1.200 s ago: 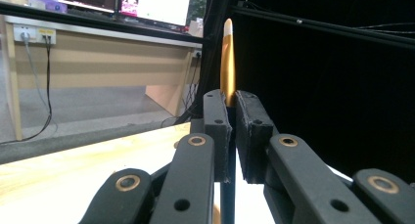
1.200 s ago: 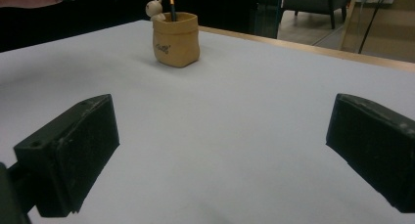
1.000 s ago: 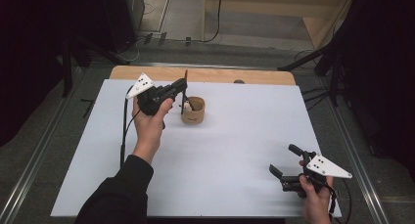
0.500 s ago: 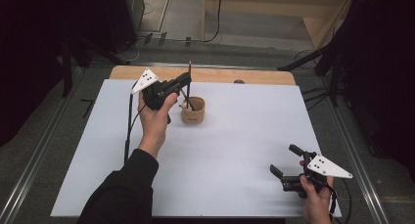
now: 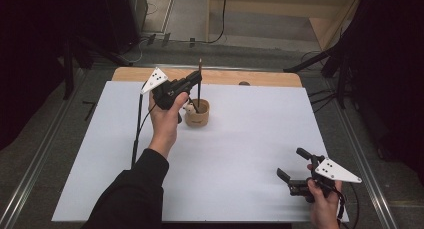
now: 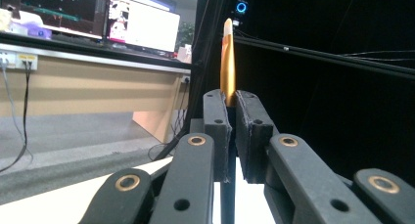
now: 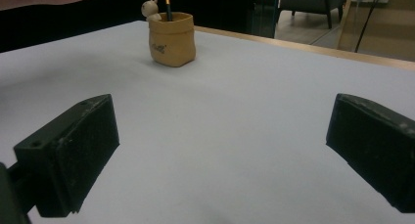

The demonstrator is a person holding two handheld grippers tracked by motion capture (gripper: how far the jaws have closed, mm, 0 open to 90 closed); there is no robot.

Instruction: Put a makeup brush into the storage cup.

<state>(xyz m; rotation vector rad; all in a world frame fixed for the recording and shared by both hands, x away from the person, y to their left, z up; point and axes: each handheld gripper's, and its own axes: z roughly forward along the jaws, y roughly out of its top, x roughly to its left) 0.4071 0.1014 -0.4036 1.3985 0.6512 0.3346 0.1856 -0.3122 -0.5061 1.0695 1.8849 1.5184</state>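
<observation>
Above the cup [image 5: 196, 114], left tool [image 5: 196, 79] apparently pinches an upright pencil [image 5: 199, 84].

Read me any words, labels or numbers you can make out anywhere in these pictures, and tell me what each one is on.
None can be read.
Small tan pot: a dark mark on its front, too blurred to read.
Monitor screens behind the desk: lit, contents too small and blurred.
White triangular plates on the left gripper and right gripper: dots, no lettering.
</observation>
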